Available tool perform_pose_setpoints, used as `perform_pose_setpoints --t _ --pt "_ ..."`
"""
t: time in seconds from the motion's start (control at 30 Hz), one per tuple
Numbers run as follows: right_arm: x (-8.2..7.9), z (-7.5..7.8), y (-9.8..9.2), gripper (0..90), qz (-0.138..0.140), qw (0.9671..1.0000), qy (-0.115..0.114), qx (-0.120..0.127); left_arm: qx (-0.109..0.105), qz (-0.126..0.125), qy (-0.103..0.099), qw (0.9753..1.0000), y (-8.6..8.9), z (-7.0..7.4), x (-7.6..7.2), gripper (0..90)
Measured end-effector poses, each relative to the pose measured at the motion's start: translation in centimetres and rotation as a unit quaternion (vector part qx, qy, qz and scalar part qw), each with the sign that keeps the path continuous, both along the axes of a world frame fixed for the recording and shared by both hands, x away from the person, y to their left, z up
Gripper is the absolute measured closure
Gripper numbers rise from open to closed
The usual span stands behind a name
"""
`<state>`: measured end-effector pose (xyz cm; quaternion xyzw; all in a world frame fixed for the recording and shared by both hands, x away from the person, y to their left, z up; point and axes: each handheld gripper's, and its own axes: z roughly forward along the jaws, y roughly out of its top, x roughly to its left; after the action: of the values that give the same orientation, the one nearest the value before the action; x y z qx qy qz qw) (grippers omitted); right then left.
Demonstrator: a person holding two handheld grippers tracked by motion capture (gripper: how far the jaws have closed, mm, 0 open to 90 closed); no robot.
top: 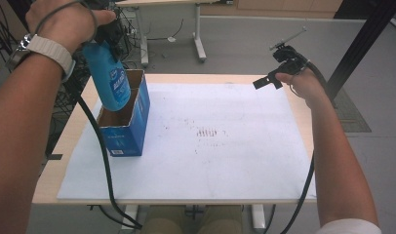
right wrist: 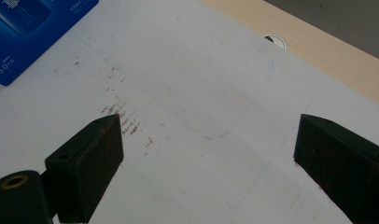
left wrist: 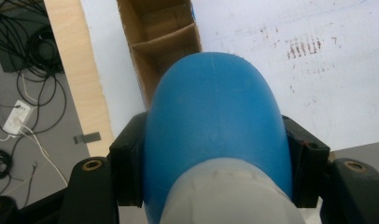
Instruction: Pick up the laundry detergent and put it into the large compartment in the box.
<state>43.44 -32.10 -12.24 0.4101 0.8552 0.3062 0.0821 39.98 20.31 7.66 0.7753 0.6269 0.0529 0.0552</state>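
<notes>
Left gripper (top: 106, 36) pinched the blue bottle (top: 108, 80) near its cap, base lowered into the open carton (top: 130, 129), likely for upright insertion. Right gripper (top: 279, 73) hovered spread, well apart, probably on standby.
</notes>
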Motion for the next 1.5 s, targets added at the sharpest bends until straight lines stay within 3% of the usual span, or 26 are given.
perform_pose_setpoints --t 0.53,0.8,1.0,1.5 --pt "0.1 -0.2 0.1 8.1 0.001 1.0 0.001 0.001 0.003 0.037 0.002 0.9993 1.0 -0.4 0.6 37.4" --pt "0.2 -0.4 0.0 8.1 0.001 1.0 0.002 0.002 -0.008 0.044 0.002 0.999 1.8 -0.9 0.9 37.5" --pt "0.3 -0.5 0.0 8.1 -0.001 1.0 0.003 0.002 0.002 0.05 0.001 0.9988 2.0 -1.3 1.1 37.5" --pt "0.4 -0.9 -0.2 8.1 -0.002 1.0 0.005 0.004 -0.002 0.056 -0.007 0.9984 2.7 -2.5 1.2 37.5"
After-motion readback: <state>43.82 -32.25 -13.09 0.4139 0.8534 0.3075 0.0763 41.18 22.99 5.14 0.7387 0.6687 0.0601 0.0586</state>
